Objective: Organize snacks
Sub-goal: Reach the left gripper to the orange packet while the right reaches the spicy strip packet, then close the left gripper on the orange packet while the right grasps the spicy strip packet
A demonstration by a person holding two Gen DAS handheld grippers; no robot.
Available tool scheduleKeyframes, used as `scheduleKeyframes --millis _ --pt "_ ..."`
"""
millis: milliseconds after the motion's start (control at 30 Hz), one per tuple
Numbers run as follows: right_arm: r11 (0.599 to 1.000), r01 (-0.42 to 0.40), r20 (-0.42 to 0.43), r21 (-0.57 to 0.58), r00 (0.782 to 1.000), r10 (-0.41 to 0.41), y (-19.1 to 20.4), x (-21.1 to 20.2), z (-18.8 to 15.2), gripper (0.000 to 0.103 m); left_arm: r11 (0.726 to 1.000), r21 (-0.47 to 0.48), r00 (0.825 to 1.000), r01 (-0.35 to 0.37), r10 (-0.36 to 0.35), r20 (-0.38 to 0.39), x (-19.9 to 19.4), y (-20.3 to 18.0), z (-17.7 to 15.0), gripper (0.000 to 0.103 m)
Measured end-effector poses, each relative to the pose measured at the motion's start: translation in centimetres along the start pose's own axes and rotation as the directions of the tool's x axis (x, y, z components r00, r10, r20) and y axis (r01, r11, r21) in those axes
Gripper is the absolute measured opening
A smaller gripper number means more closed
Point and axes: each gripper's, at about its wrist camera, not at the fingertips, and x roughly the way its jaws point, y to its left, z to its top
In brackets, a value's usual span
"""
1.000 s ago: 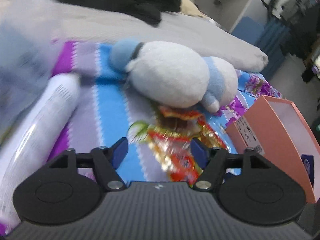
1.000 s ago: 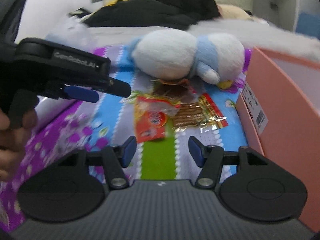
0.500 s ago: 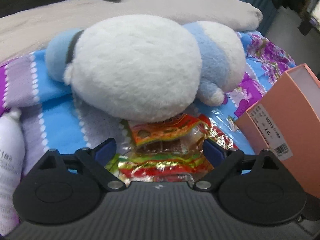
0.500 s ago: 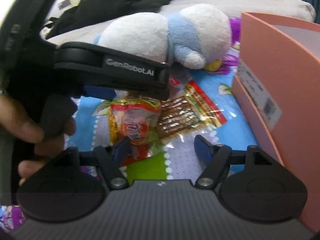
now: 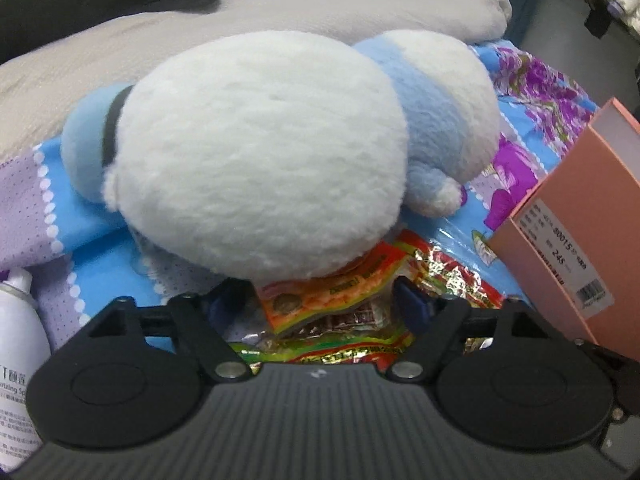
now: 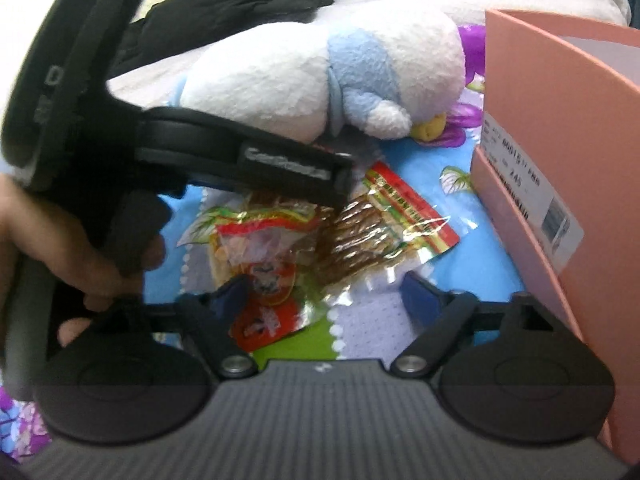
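Several snack packets lie on the patterned bedsheet, partly tucked under a white and blue plush toy (image 5: 260, 152). My left gripper (image 5: 320, 303) points down at them. An orange and green packet (image 5: 332, 292) sits between its jaws, which are closing, and the pads do not press on it. My right gripper (image 6: 326, 296) is open, low over a red packet (image 6: 264, 312) and a clear packet of brown sticks (image 6: 372, 236). The left gripper's black housing (image 6: 256, 160), held by a hand (image 6: 60, 240), reaches over the packets' far side.
A pink cardboard box (image 5: 580, 232) with a white label stands open-topped just right of the packets, also the pink box (image 6: 560, 140) close to my right finger. A white spray can (image 5: 18, 360) lies at the left. A grey blanket (image 5: 320, 12) and black clothing lie behind the plush toy (image 6: 320, 80).
My left gripper moved in under the plush toy's edge, and the packets now lie between its jaws, which widened and then narrowed. My right gripper came closer to the packets and opened wider.
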Motion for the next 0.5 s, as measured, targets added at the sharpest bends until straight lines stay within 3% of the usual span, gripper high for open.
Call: scheduleKeyframes --millis 67,100,233,300,333,500 --pt "1.000 0.015 0.009 0.000 1.000 -0.015 -0.2 0.0 0.3 0.060 1.000 0.001 1.000 -0.009 0.009 0.004 -0.3 0.1 -0.2 0.074" --pt "1.000 0.015 0.013 0.012 1.000 -0.015 -0.3 -0.1 0.4 0.047 1.000 -0.004 1.000 -0.011 0.011 0.007 -0.5 0.3 -0.2 0.071" --pt "0.999 -0.008 0.014 0.040 1.000 0.008 -1.4 -0.2 1.1 0.039 0.999 -0.037 1.000 0.003 -0.002 0.016 -0.9 0.7 -0.4 0.063" --pt "0.999 -0.003 0.021 0.040 1.000 0.002 -1.6 -0.6 1.2 0.016 0.998 -0.055 1.000 0.006 -0.005 0.023 -1.4 0.8 -0.6 0.060" --pt "0.999 -0.009 0.030 0.044 1.000 0.007 -1.8 -1.0 1.3 0.010 0.998 -0.065 1.000 0.009 -0.007 0.025 -1.6 0.9 -0.7 0.059" --pt "0.998 -0.033 0.011 0.061 0.999 0.033 -2.6 -1.7 1.3 0.008 0.996 -0.087 0.999 0.016 -0.013 0.035 -2.9 0.6 -1.9 0.056"
